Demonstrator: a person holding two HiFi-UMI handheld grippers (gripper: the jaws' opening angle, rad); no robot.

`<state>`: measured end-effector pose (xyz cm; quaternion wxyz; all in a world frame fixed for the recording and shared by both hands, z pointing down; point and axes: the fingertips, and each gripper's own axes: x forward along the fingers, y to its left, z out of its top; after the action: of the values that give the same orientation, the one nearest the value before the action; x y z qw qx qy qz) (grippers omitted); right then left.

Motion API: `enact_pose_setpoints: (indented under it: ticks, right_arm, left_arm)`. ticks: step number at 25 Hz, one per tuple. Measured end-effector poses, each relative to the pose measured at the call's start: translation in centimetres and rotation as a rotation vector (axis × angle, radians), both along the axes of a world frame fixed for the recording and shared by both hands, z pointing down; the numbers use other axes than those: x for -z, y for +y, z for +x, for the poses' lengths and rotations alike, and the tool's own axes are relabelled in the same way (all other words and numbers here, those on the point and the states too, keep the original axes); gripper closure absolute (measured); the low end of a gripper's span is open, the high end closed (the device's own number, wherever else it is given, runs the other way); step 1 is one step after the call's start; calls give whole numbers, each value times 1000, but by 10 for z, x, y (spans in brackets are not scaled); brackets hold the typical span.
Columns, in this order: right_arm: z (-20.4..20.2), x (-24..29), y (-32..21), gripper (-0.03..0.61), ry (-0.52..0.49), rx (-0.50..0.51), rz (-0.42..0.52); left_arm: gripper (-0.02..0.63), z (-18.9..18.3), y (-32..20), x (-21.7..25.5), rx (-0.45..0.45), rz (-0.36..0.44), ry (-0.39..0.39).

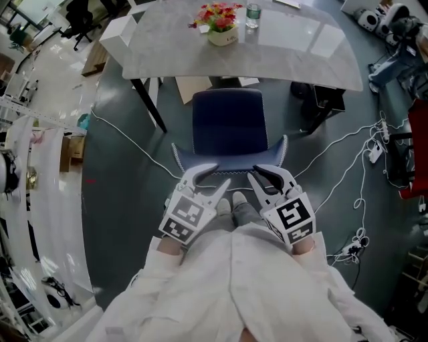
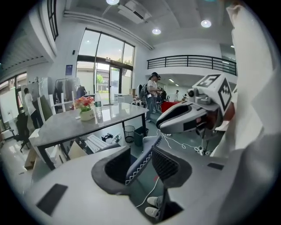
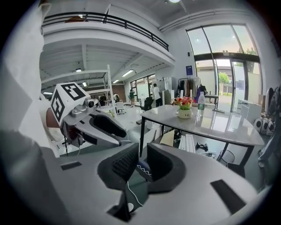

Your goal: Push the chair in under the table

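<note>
The chair (image 1: 229,123) has a dark blue seat, half under the grey table (image 1: 174,47). Its backrest (image 1: 227,162), trimmed with white zigzag stitching, faces me. My left gripper (image 1: 223,174) is at the left part of the backrest's top edge. In the left gripper view my left gripper (image 2: 141,158) is open, with the stitched edge (image 2: 139,166) between its pads. My right gripper (image 1: 254,171) is at the right part of that edge. In the right gripper view my right gripper (image 3: 142,162) is shut to a narrow slit in which the trim (image 3: 144,168) shows. I cannot tell whether it is pinched.
A flowerpot (image 1: 223,30) and a water bottle (image 1: 252,15) stand on the table. White cables (image 1: 348,167) trail over the dark floor to the right of the chair. A waste bin (image 2: 128,132) and boxes sit under the table. My shoes (image 1: 231,204) are just behind the backrest.
</note>
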<state>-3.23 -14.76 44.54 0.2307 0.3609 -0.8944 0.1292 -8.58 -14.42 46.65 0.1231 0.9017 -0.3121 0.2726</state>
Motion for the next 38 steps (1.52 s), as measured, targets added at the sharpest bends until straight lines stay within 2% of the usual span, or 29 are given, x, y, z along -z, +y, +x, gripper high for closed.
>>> enact_pose_setpoints:
  ticks: [4, 7, 12, 17, 22, 27, 33, 38]
  right_arm:
    - [0, -2, -4, 526, 15, 3, 2]
    - [-3, -6, -3, 448, 18, 25, -7]
    - [-3, -17, -1, 413, 108, 64, 12]
    - [-3, -31, 1, 403, 205, 110, 35]
    - [1, -43, -2, 403, 310, 132, 65]
    - [2, -57, -4, 403, 295, 116, 26]
    - [7, -70, -2, 403, 358, 126, 20]
    - [9, -74, -4, 403, 365, 105, 15]
  left_arm:
    - [421, 0, 1, -10, -26, -10, -52]
    - [393, -2, 2, -18, -35, -23, -70]
    - [360, -6, 0, -27, -40, -14, -116]
    - [359, -9, 3, -40, -94, 5, -208]
    - [360, -13, -1, -53, -105, 15, -258]
    - [362, -17, -2, -61, -113, 13, -289]
    - [368, -23, -1, -72, -101, 7, -326]
    - [396, -24, -6, -73, -76, 9, -313]
